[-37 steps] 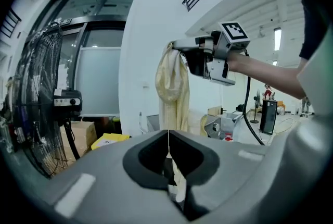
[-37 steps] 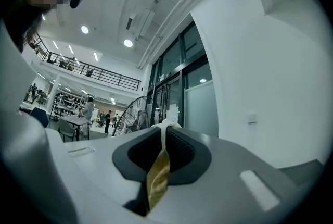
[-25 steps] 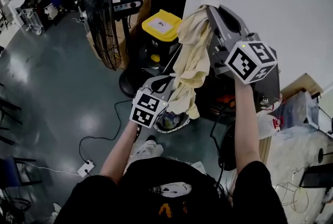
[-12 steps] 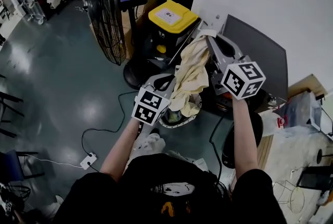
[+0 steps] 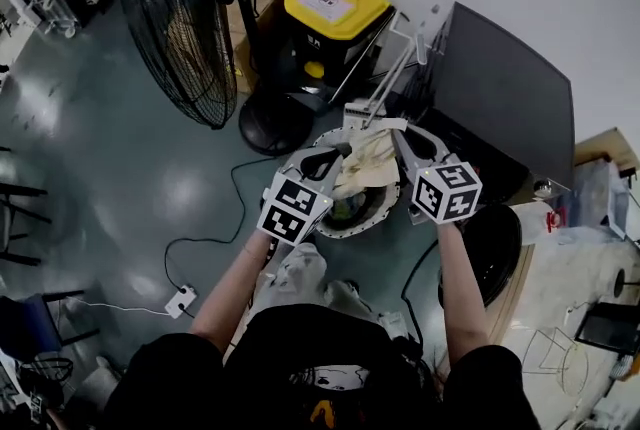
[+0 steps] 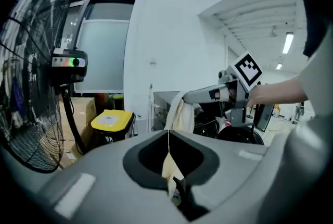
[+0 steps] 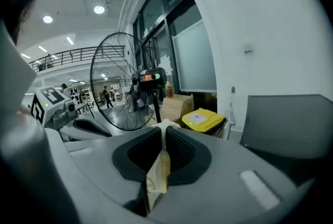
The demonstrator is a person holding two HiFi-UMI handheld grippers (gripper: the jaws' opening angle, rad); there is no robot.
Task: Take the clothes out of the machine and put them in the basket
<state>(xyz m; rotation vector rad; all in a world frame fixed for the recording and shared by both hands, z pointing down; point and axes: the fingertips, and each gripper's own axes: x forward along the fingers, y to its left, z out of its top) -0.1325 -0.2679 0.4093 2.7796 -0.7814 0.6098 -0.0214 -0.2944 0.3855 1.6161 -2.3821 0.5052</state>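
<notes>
A cream-yellow cloth [image 5: 368, 161] hangs between both grippers, low over a round white-rimmed basket [image 5: 322, 229] on the floor with other clothes in it. My left gripper [image 5: 338, 152] is shut on one thin edge of the cloth [image 6: 169, 164]. My right gripper [image 5: 399, 129] is shut on the other bunched end [image 7: 158, 164]. In the left gripper view the right gripper [image 6: 188, 96] holds the cloth draped below its tip. A dark grey box-like machine [image 5: 500, 93] stands to the right against the white wall.
A tall floor fan [image 5: 170, 18] stands at the left, a yellow-lidded bin [image 5: 335, 6] behind the basket. Cables and a power strip [image 5: 180, 300] lie on the floor. A black round object [image 5: 495, 253] sits at the right, near a cluttered table corner.
Both grippers have come down with the cloth, from chest height to just above the basket. The cloth, hanging long before, now sags short between them.
</notes>
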